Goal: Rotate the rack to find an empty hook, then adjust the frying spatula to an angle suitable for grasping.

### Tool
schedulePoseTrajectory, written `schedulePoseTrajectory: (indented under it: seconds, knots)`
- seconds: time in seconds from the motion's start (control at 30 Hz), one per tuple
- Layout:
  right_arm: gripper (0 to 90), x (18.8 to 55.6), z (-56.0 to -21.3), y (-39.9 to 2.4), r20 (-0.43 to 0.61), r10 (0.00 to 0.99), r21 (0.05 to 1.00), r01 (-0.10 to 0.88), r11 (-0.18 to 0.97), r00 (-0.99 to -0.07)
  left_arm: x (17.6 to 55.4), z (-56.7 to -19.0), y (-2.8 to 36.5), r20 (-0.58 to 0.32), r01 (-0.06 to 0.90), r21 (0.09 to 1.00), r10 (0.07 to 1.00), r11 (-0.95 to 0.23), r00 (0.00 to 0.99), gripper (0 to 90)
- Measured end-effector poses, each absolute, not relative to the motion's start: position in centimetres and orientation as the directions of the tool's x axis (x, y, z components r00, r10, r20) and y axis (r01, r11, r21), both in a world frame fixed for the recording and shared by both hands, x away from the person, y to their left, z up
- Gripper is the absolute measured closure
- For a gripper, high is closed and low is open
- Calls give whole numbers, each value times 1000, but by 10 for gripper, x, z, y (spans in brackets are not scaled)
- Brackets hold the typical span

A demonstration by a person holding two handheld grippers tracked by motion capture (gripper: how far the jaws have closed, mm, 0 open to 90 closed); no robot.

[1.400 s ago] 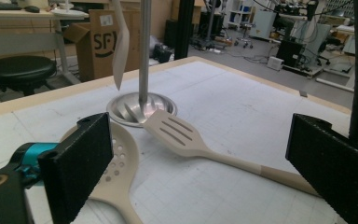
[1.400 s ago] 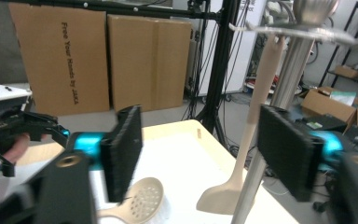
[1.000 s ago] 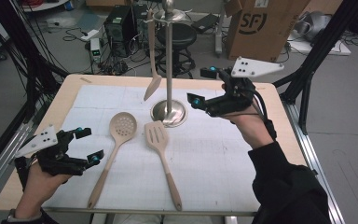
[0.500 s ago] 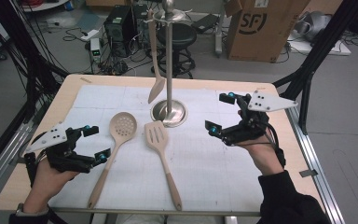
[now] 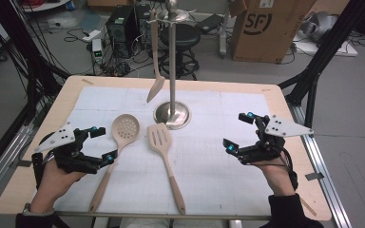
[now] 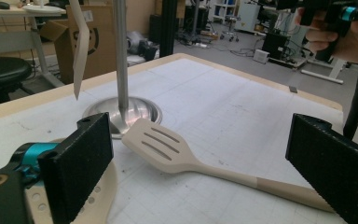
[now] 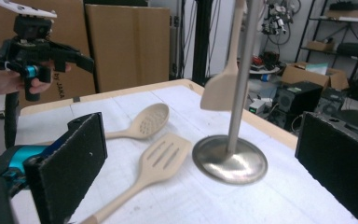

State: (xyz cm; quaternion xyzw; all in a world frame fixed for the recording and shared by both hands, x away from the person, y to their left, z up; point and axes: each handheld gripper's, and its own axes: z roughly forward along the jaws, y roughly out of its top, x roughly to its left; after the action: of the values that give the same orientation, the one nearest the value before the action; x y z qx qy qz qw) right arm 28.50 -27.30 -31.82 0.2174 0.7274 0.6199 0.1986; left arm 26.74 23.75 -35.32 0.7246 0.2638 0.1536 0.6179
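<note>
High view: left gripper (image 5: 102,145) sits at the perforated spoon (image 5: 125,129), jaws spread and empty.
Right gripper (image 5: 241,132): jaws have just been opening, nothing between them.
Slotted turner (image 5: 160,138): flat on the table (image 5: 285,123), beside the stand (image 5: 172,114).
Hung spatula (image 5: 155,85): on the stand.
Advice: straddle one handle mid-length, close squarely, lift level to a hook.

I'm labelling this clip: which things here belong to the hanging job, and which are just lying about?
In the job: stand; hung spatula; slotted turner; perforated spoon; left tool and right tool, both open and empty.
Lying about: cardboard box; stool; computer tower.
</note>
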Motion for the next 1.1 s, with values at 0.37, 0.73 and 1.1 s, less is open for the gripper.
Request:
schedulePoseTrajectory:
  seconds: [0.37, 0.73, 1.1]
  knots:
    - [15, 285, -344, -297, 27, 610, 983, 133, 129, -792, 269, -355, 236, -106, 200, 974, 573, -104, 813, 78]
    - [15, 281, -343, -303, 33, 605, 982, 138, 127, -795, 272, -360, 239, -115, 209, 973, 580, -97, 806, 78]
    - [15, 283, -348, -308, 45, 611, 982, 149, 120, -790, 272, -360, 238, -117, 215, 972, 585, -100, 803, 78]
